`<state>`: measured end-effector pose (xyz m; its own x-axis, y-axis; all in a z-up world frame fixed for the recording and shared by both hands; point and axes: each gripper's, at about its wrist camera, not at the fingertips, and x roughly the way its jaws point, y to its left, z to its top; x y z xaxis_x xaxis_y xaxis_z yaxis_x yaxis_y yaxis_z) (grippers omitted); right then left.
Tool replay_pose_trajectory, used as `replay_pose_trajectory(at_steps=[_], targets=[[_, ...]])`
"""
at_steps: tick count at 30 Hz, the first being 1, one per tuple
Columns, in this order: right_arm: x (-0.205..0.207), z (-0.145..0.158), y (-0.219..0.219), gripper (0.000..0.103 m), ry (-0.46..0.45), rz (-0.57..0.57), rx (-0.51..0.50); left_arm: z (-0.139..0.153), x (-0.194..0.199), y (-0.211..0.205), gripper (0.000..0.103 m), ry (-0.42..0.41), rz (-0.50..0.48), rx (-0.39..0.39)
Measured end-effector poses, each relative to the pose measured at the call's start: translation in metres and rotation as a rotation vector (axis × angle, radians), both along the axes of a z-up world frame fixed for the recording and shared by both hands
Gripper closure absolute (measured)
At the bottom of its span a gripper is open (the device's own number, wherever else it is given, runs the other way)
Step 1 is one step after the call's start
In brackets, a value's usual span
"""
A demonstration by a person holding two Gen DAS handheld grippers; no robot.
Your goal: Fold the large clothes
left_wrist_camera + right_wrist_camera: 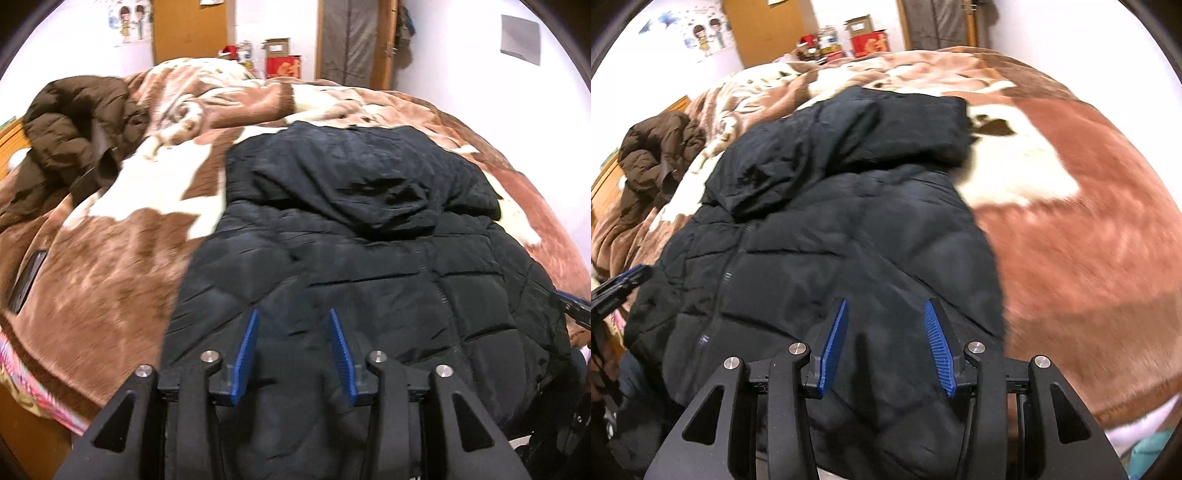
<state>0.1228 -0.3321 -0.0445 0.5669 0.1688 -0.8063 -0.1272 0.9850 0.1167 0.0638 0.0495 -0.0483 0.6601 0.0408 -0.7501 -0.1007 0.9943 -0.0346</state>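
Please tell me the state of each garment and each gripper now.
Black quilted puffer jacket: spread flat on blanket, hood lying at the far end.
Brown puffer jacket: crumpled heap, unfolded.
Left gripper: open, nothing held.
Right gripper: open, nothing held.

Black quilted jacket [369, 266], brown-and-cream patterned blanket [122, 266], dark brown coat [74, 118], blue gripper pads [246, 354].

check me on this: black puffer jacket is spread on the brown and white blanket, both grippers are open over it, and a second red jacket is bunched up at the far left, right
Not quite: the bunched jacket at the far left is dark brown, not red, as the left wrist view shows. The rest holds: the black puffer jacket lies on the blanket, with the left gripper and right gripper open over it.
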Motion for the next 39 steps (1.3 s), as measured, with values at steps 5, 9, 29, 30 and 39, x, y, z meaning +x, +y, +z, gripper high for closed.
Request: replay_pose_trajectory(at_steps=[5, 9, 29, 30, 39], targets=[[-0.007, -0.004, -0.026, 0.046, 0.005, -0.065, 0.016, -0.004, -0.015, 0.033, 0.042, -0.005, 0.086, 0.021], [-0.006, -0.012, -0.038, 0.046, 0.029, -0.1, 0.037, -0.018, -0.019, 0.057, 0.041, 0.033, 0.143, 0.019], [-0.012, -0.045, -0.03, 0.055, 0.235, -0.065, 0.135, -0.067, -0.021, 0.052, 0.044, 0.21, 0.149, -0.149], [-0.012, -0.044, -0.028, 0.064, 0.233, -0.059, 0.13, -0.065, -0.022, 0.051, 0.054, 0.206, 0.145, -0.151], [-0.017, 0.02, -0.032, 0.089, 0.113, -0.006, 0.251, 0.004, -0.026, 0.046, 0.087, 0.052, 0.061, -0.187]])
